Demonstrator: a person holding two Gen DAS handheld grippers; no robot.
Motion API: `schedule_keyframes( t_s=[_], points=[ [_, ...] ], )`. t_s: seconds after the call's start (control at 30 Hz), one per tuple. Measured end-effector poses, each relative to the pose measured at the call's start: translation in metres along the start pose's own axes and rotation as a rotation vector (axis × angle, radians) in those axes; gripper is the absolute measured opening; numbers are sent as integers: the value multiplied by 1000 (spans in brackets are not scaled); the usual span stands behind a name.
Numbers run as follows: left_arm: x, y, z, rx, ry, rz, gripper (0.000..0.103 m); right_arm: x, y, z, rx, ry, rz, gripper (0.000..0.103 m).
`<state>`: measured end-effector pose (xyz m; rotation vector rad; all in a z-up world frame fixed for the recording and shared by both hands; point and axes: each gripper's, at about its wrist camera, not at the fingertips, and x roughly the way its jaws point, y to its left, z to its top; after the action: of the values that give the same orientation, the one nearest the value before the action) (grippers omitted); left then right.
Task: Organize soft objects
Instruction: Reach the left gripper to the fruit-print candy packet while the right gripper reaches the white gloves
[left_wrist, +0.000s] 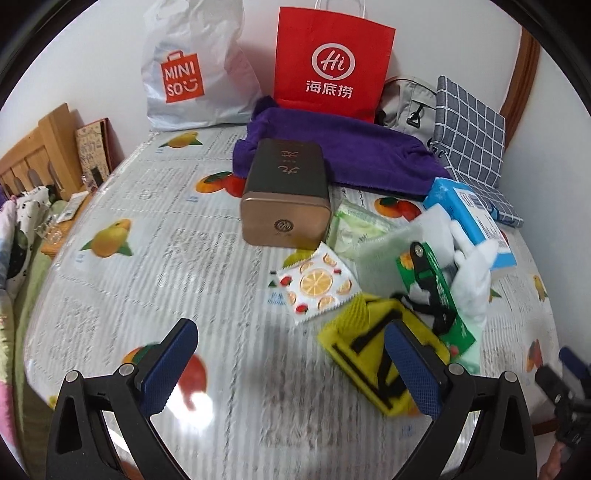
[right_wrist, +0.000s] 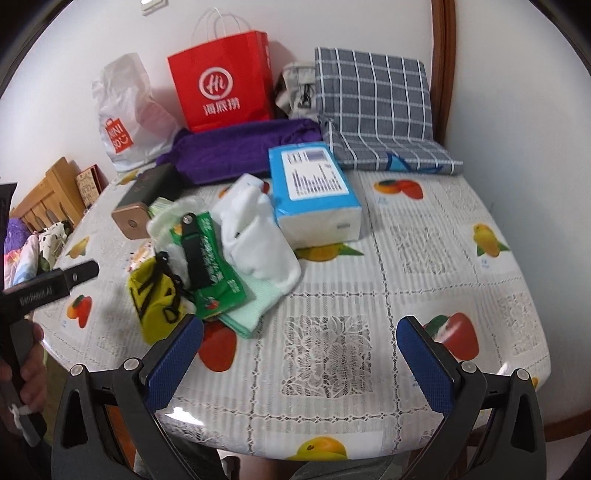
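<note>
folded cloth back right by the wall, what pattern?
Grey-blue with a white grid check; clearest in the right wrist view.

My left gripper (left_wrist: 290, 363) and right gripper (right_wrist: 299, 363) look alike at the bottom of each frame: black triangular frames with silver screws, blue textured pads (right_wrist: 171, 363), and white lettering on the left's black body at the right view's left edge.

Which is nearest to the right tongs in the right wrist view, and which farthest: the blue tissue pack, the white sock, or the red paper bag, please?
1. White sock, nearest, left of centre.
2. Blue tissue pack, just behind it.
3. Red paper bag, farthest, by the wall.

Right tongs are open.
</note>
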<state>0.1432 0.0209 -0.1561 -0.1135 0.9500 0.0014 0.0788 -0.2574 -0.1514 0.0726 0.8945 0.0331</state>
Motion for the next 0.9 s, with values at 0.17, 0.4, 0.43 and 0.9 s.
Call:
schedule_keyframes(
  t_s=[0.17, 0.4, 0.43, 0.9],
  points=[
    [32, -6, 11, 12, 48, 8, 101, 15, -11, 1, 23, 24, 6, 103],
    [74, -12, 24, 6, 119, 30, 101, 29, -20, 6, 39, 39, 11, 103],
    [80, -14, 24, 12, 127, 46, 101, 30, -21, 7, 39, 40, 11, 103],
    [91, 9, 17, 61, 128, 108, 103, 54, -14, 11, 28, 72, 33, 103]
  ],
)
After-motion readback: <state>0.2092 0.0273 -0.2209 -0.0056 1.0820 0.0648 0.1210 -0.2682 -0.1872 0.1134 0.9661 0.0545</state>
